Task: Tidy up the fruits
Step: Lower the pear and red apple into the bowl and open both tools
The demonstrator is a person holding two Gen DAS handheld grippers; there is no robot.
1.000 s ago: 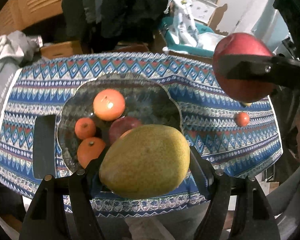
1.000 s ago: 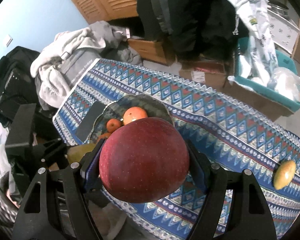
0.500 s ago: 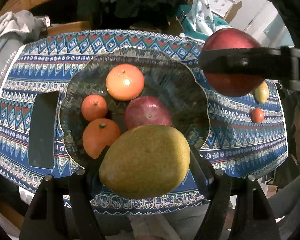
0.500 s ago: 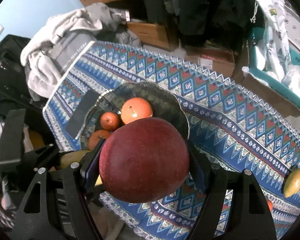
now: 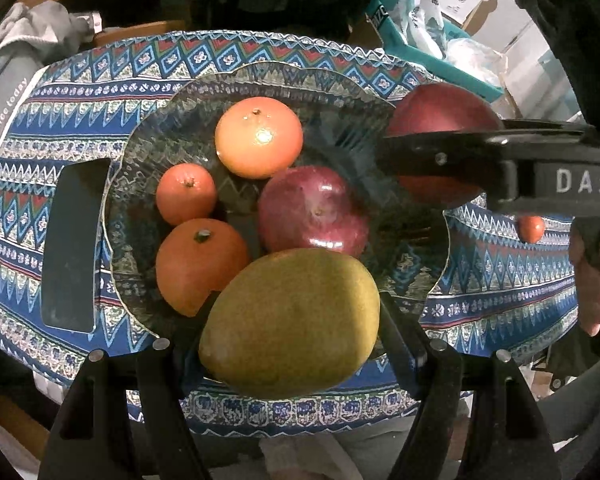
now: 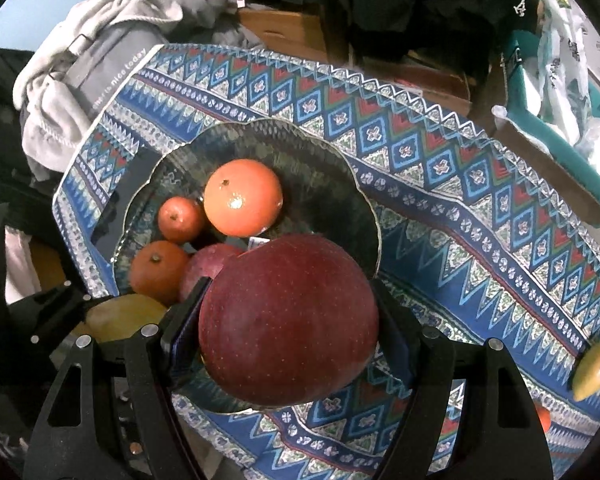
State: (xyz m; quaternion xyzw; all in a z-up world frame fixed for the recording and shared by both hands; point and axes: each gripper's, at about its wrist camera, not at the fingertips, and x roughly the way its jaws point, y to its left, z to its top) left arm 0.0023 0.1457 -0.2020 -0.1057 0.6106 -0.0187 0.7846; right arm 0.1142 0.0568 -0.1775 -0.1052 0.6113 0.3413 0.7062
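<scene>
Patterned tablecloth (image 6: 440, 168) amid clutter; left gripper (image 5: 292, 320) clamped on mango (image 5: 290, 322); right gripper (image 6: 288, 324) on apple (image 6: 288, 320).

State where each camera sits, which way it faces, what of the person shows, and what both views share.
Left wrist: on the left gripper, facing steeply down at the dark glass bowl; clamps a yellow-green mango; a hand shows at right.
Right wrist: on the right gripper, facing down from the bowl's other side; clamps a large red apple; no hand visible.
Shared: bowl, large orange, patterned blue tablecloth.
</scene>
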